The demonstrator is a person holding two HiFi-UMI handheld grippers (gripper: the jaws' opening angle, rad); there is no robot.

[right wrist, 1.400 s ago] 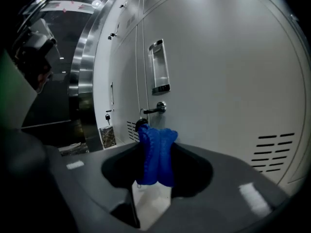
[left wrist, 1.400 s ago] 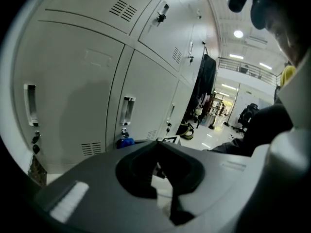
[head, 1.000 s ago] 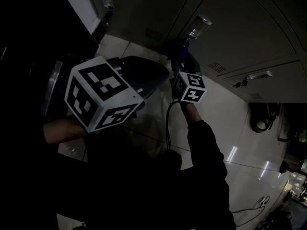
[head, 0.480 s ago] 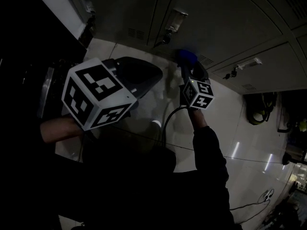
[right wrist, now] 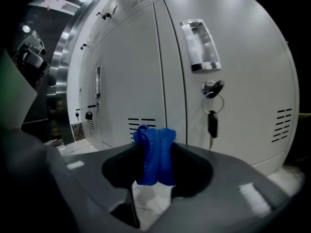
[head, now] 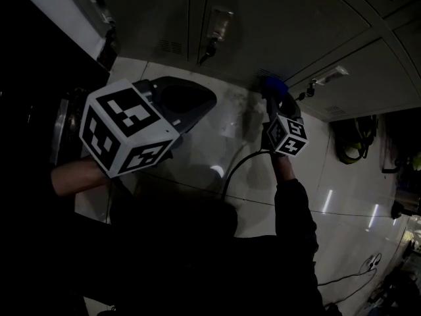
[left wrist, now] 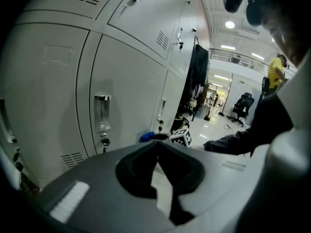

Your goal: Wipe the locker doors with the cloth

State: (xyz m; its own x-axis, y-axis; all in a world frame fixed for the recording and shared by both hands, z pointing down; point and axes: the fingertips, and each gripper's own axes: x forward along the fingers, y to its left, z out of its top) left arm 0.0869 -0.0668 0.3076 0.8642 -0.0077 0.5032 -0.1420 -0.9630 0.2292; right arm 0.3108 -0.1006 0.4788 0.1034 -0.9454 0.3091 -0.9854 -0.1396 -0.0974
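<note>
Grey locker doors (head: 276, 25) fill the top of the head view. My right gripper (head: 273, 96) is shut on a folded blue cloth (head: 272, 84), which is low against a door (right wrist: 243, 57) near its bottom vents. In the right gripper view the cloth (right wrist: 155, 154) stands bunched between the jaws, in front of the seam between two doors. My left gripper (head: 209, 101) hangs back to the left, away from the lockers (left wrist: 131, 86); its jaws meet with nothing between them (left wrist: 158, 145). The left gripper view also shows the cloth (left wrist: 146, 137).
A key (right wrist: 212, 123) hangs from the lock under a recessed handle (right wrist: 200, 45). A black cable (head: 233, 166) trails from the right gripper over the glossy tiled floor (head: 217, 137). A coiled item (head: 354, 143) lies at the right. A dark cabinet (head: 39, 97) stands left.
The right gripper has carried the cloth to the right along the lower locker doors, past one handle toward the neighbouring one. The left gripper has hardly moved.
</note>
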